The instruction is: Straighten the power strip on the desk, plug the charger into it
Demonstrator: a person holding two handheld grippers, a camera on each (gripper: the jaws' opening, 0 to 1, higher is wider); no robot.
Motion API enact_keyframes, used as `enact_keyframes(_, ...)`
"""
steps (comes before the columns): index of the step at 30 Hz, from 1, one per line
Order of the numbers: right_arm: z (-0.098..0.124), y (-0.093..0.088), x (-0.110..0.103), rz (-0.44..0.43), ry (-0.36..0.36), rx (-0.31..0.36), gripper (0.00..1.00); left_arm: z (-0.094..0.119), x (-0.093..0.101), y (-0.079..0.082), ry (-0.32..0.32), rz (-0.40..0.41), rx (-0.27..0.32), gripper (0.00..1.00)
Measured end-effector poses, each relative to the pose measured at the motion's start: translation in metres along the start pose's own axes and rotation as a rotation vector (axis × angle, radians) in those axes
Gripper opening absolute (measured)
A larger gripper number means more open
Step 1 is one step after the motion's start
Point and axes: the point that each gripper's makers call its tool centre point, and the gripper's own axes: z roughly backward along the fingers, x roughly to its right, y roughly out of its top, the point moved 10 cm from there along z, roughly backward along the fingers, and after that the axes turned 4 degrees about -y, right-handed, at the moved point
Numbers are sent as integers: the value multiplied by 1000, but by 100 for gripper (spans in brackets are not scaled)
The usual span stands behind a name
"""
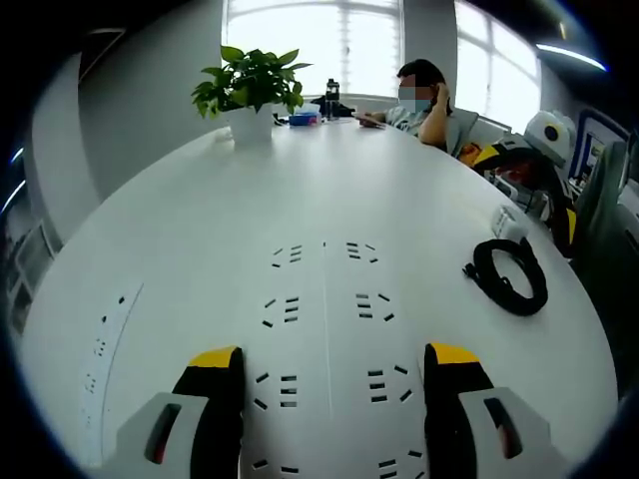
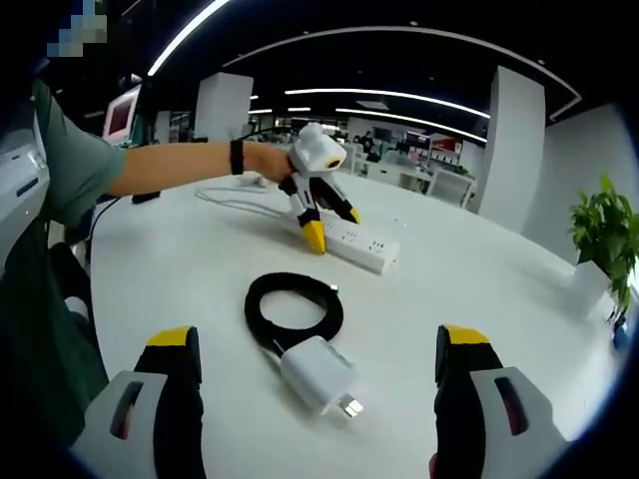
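Charger (image 2: 318,375) between open right gripper (image 2: 319,374) jaws

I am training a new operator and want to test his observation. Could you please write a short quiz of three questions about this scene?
1. True or false: the left gripper is at the power strip.
2. Multiple choice: the black cable attached to the white charger is (a) stretched straight, (b) coiled in a loop, (c) plugged into the strip.
3. Fill in: the potted plant stands on the ____ desk.

Key
1. True: in the right gripper view its yellow tips straddle one end of the strip.
2. b: the coil lies on the desk beside the charger, ahead of the open right gripper.
3. White.
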Motion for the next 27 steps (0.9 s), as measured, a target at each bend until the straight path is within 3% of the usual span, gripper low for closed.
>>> enact_keyframes(19,1,-3,5,-11,-9,1,98,-2,-12,1,-13,12,16,76)
enact_keyframes(27,15,0,11,-14,-43,5,96,1,-26,-6,-33,33,82,77)
